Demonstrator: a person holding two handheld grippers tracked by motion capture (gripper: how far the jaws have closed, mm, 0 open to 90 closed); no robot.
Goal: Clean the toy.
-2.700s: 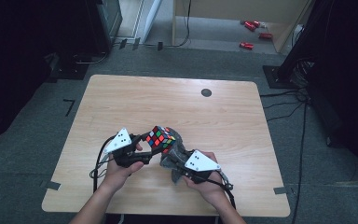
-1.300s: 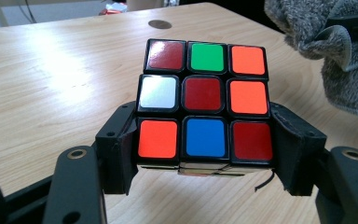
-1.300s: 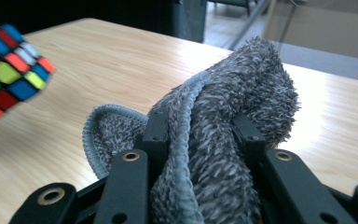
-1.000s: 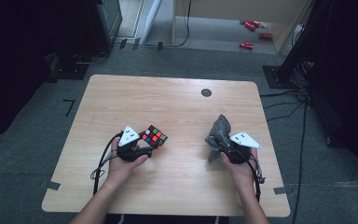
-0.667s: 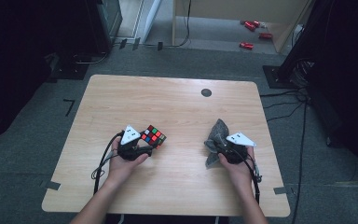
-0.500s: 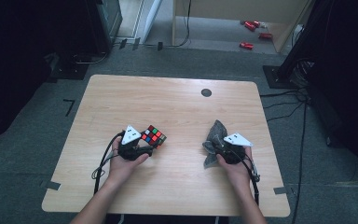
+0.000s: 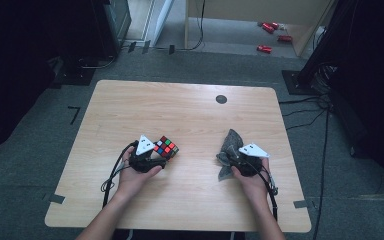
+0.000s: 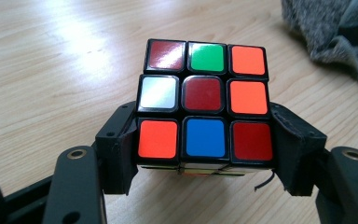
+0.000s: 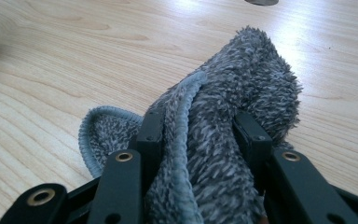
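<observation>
Since the earlier frame, the right gripper [image 7: 234, 156] and its grey cloth [image 7: 228, 150] have shifted left toward the Rubik's cube [image 7: 166, 147]. Its jaws have just been opening, cloth between them. Left gripper [image 8: 205, 149] clamps the cube on the worktop [image 7: 190, 115].

1. We look down from above the person's side onto the whole table [image 7: 190, 105], facing forward to the floor beyond.
2. We ride the left gripper [image 7: 147, 156], close on the cube [image 8: 205, 105], low over the tabletop.
3. From the right gripper [image 7: 244, 159], we sit tight against the cloth [image 9: 223, 140]; both close views share it.
</observation>
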